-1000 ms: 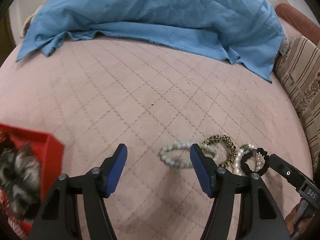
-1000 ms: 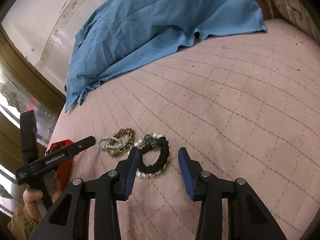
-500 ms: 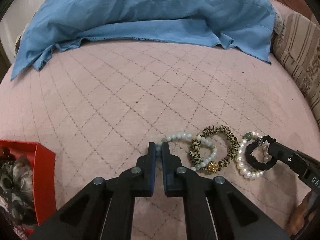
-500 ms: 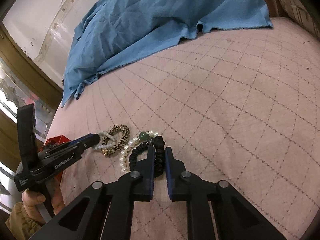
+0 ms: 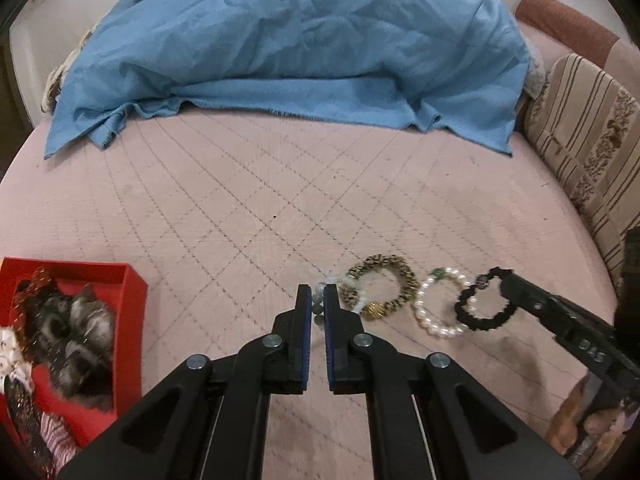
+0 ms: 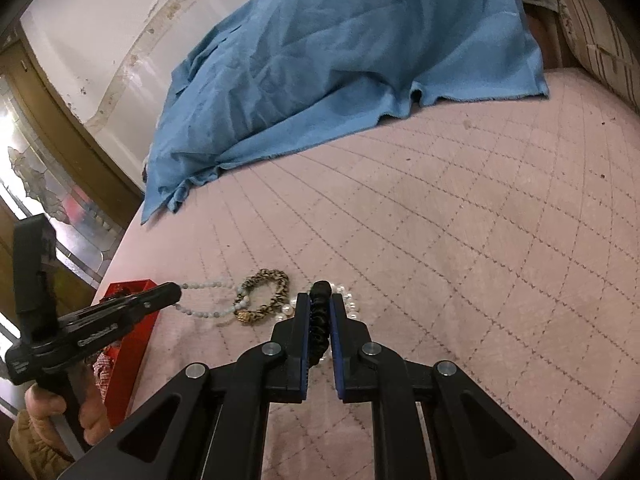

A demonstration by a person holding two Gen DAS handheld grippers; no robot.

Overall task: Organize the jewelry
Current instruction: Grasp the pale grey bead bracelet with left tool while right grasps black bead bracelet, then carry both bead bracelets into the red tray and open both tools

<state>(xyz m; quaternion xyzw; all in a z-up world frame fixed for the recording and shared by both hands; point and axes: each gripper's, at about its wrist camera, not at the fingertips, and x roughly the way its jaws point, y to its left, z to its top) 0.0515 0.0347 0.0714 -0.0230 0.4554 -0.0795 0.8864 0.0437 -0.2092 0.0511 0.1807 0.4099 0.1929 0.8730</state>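
At the far left we see the red box (image 5: pixel 134 292) on the pink quilted cover (image 5: pixel 240 208). A second ago it sat cut off and blurred at the edge of the left view; now its near corner is well inside the view, with a grey furry piece and some patterned bits lying in it.

Next comes our left gripper (image 5: pixel 318 300). A second ago its jaws stood wide over the pale bead bracelet (image 5: pixel 319 309); they shut half a second back, and now they are narrow and pinched on a few beads of that bracelet. In the right view the strand runs taut from the gripper tip toward the leopard-print band (image 5: pixel 380 292), stretched out more than before. The band itself lies on the cover, with a gold bead at its near edge, and the pale strand passes through it.

To the right of the band lies the white pearl bracelet (image 5: pixel 438 306), flat on the cover, with a green bead at its top. It now shows as a full ring apart from the black piece, where earlier the two overlapped.

At the right, our right gripper (image 6: pixel 319 312) was open around the black ruffled bracelet (image 6: pixel 319 320) a second ago; its jaws have since closed and now clamp that bracelet between the blue pads. In the left view the black ring hangs from the gripper tip just beside the pearls.

Behind it all, the blue cloth (image 5: pixel 300 52) lies heaped as before.
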